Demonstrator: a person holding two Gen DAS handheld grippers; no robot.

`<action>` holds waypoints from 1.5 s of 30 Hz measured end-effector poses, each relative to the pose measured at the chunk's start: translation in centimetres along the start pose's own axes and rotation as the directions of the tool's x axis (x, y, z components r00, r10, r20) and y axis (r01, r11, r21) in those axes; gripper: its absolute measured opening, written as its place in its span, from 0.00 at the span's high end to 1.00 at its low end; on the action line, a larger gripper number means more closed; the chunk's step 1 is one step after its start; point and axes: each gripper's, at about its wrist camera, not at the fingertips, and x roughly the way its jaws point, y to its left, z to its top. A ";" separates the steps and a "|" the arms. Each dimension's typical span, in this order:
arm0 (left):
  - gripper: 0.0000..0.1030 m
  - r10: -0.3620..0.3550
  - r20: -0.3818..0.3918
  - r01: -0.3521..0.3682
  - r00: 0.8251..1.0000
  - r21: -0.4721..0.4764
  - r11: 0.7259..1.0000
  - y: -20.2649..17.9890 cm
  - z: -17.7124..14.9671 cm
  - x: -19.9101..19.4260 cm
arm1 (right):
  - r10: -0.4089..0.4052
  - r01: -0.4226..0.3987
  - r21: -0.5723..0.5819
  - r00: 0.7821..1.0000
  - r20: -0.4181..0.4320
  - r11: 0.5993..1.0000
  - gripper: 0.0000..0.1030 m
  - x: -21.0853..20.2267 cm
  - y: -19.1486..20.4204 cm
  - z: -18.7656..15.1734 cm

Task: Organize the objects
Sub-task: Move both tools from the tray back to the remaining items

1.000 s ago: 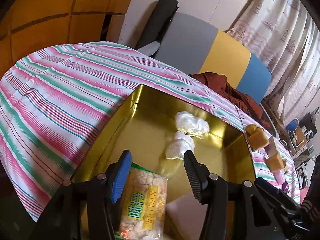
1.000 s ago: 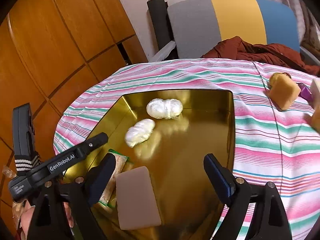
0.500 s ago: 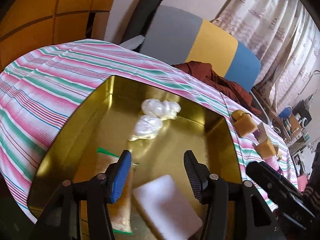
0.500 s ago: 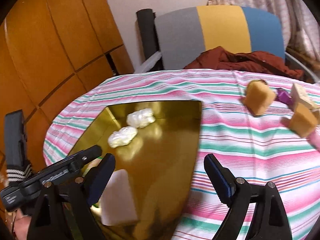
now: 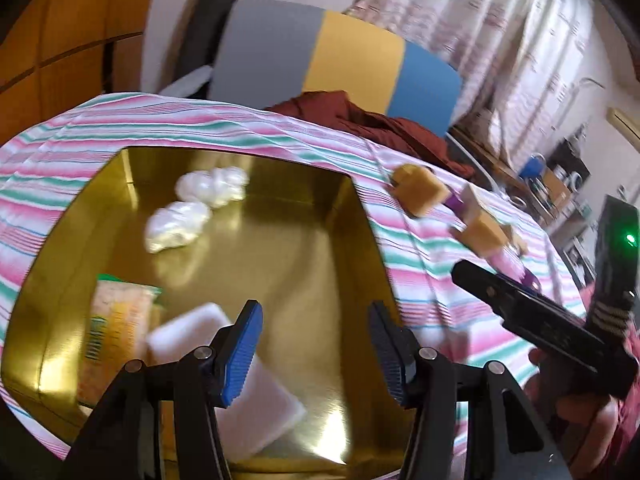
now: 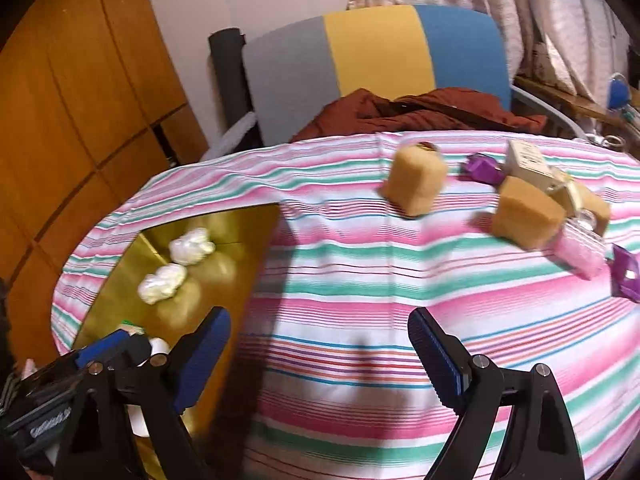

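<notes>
in the left wrist view we see our left gripper (image 5: 316,344) at the bottom centre of the frame, its blue-padded fingers spread apart with nothing between them, hanging over the shallow gold metal tray (image 5: 360,216). the tray sits on the pink, green and white striped tablecloth (image 5: 200,128) and fills the left and middle of that frame. inside it, toward the upper left, lie two crumpled white plastic-wrapped bundles (image 5: 192,208), one just beside the other. in the lower left of the tray a clear snack packet with green lettering (image 5: 112,332) lies flat, and a white rectangular sponge pad (image 5: 240,368) lies just beside it, partly behind the left finger.

in the right wrist view our right gripper (image 6: 320,356) is at the bottom of the frame, released and wide apart, over bare striped cloth to the right of the tray (image 6: 224,224). the tan foam blocks (image 6: 416,180) stand on the cloth in the upper right of the frame, well apart from the tray. near them are a small purple wrapped piece (image 6: 484,168), a pale cardboard box (image 6: 528,164), a pink translucent item (image 6: 580,252) and another purple piece (image 6: 626,276) at the right edge. beyond the table, at the top of the frame, a grey, yellow and blue chair back (image 6: 372,52) holds a dark red cloth (image 6: 420,112).
</notes>
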 end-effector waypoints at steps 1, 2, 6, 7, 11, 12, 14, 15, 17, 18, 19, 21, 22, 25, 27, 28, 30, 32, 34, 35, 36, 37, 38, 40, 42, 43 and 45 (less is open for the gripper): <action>0.46 -0.013 -0.003 0.013 1.000 0.007 1.000 -0.4 -0.2 0.0 | -0.010 0.010 -0.001 1.000 0.000 1.000 0.12 0.0 -0.5 0.0; 0.46 -0.026 -0.007 0.026 1.000 0.015 1.000 -0.9 -0.5 0.1 | -0.026 0.026 -0.001 1.000 0.000 1.000 0.12 -0.1 -1.3 -0.1; 0.46 -0.114 -0.036 0.115 0.993 0.026 0.993 -3.3 -1.6 0.1 | -0.090 0.090 0.025 0.996 -0.008 0.996 0.12 -0.1 -4.8 -0.6; 0.46 -0.130 -0.042 0.132 0.991 0.033 0.991 -3.9 -1.8 0.1 | -0.104 0.104 0.037 0.995 -0.012 0.994 0.12 0.0 -5.7 -0.8; 0.46 -0.157 -0.053 0.161 0.986 0.092 0.983 -6.6 -2.7 0.0 | -0.166 0.167 0.105 0.986 -0.020 0.980 0.12 -0.2 -10.1 -1.0; 0.46 -0.155 -0.057 0.160 0.986 0.101 0.982 -7.0 -2.8 0.1 | -0.185 0.185 0.119 0.983 -0.013 0.975 0.12 -0.3 -11.2 -0.8; 0.43 -0.147 -0.053 0.152 0.988 0.118 0.981 -8.0 -3.0 0.1 | -0.233 0.231 0.145 0.972 -0.001 0.962 0.12 -0.4 -13.3 -0.2; 0.43 -0.155 -0.062 0.161 0.986 0.119 0.980 -8.2 -3.0 0.1 | -0.252 0.248 0.162 0.968 0.003 0.955 0.12 -0.4 -14.3 0.2; 0.43 -0.157 -0.069 0.165 0.985 0.118 0.979 -8.7 -3.1 0.2 | -0.278 0.269 0.218 0.960 0.013 0.938 0.12 -0.5 -16.6 1.2; 0.43 -0.156 -0.068 0.163 0.985 0.123 0.979 -9.0 -3.1 0.3 | -0.277 0.265 0.234 0.961 0.018 0.935 0.12 -0.5 -17.2 1.5; 0.43 -0.155 -0.069 0.163 0.985 0.130 0.978 -9.2 -3.1 0.3 | -0.270 0.253 0.257 0.962 0.033 0.933 0.12 -0.6 -17.9 2.0; 0.43 -0.149 -0.071 0.158 0.986 0.141 0.977 -9.6 -3.1 0.3 | -0.254 0.229 0.267 0.965 0.063 0.936 0.12 -0.4 -18.5 3.0; 0.43 -0.149 -0.072 0.158 0.986 0.143 0.977 -9.8 -3.1 0.4 | -0.237 0.208 0.259 0.968 0.083 0.943 0.12 -0.2 -18.7 3.7; 0.43 -0.135 -0.068 0.144 0.989 0.154 0.978 -10.1 -3.1 0.2 | -0.195 0.168 0.228 0.976 0.102 0.959 0.12 0.9 -18.2 5.1; 0.43 -0.126 -0.066 0.135 0.990 0.156 0.979 -10.3 -3.1 0.2 | -0.177 0.152 0.202 0.978 0.113 0.967 0.12 1.6 -17.6 5.8; 0.43 -0.122 -0.063 0.131 0.990 0.155 0.979 -10.3 -3.1 0.3 | -0.163 0.141 0.189 0.980 0.111 0.972 0.12 2.1 -17.1 6.1; 0.43 -0.112 -0.053 0.119 0.992 0.151 0.981 -10.3 -3.1 0.2 | -0.107 0.089 0.174 0.989 0.097 0.981 0.12 3.1 -16.0 6.0; 0.43 -0.102 -0.043 0.107 0.994 0.146 0.984 -10.2 -3.0 0.1 | -0.004 -0.006 0.162 0.998 0.060 0.987 0.12 4.1 -15.1 5.3; 0.43 -0.097 -0.041 0.102 0.994 0.138 0.985 -10.1 -2.9 0.1 | 0.088 -0.092 0.181 0.996 0.028 0.979 0.12 4.5 -14.2 4.1; 0.43 -0.095 -0.042 0.099 0.995 0.132 0.986 -10.0 -2.8 0.1 | 0.116 -0.119 0.181 0.993 0.027 0.976 0.12 4.3 -13.8 3.5; 0.43 -0.096 -0.043 0.100 0.995 0.127 0.987 -10.0 -2.7 0.2 | 0.128 -0.132 0.162 0.991 0.034 0.978 0.12 3.8 -13.2 2.7; 0.43 -0.097 -0.042 0.101 0.994 0.124 0.987 -10.0 -2.6 0.2 | 0.113 -0.119 0.134 0.992 0.049 0.984 0.12 3.1 -12.8 2.2; 0.43 -0.097 -0.042 0.101 0.994 0.123 0.987 -10.1 -2.6 0.3 | 0.095 -0.102 0.114 0.993 0.063 0.988 0.12 2.5 -12.5 1.9; 0.43 -0.100 -0.042 0.105 0.994 0.123 0.987 -10.2 -2.6 0.5 | 0.035 -0.045 0.083 0.992 0.121 0.995 0.12 1.0 -12.6 1.8; 0.43 -0.108 -0.047 0.113 0.993 0.121 0.986 -10.5 -2.6 0.8 | 0.010 -0.025 0.091 0.987 0.158 0.996 0.11 0.5 -13.4 2.8; 0.43 -0.112 -0.052 0.117 0.992 0.123 0.985 -10.7 -2.7 0.8 | 0.001 -0.017 0.100 0.988 0.156 0.995 0.11 0.7 -13.9 3.8; 0.43 -0.111 -0.051 0.117 0.992 0.135 0.984 -11.0 -2.7 0.8 | -0.007 -0.010 0.107 0.987 0.163 0.994 0.11 1.3 -14.7 5.8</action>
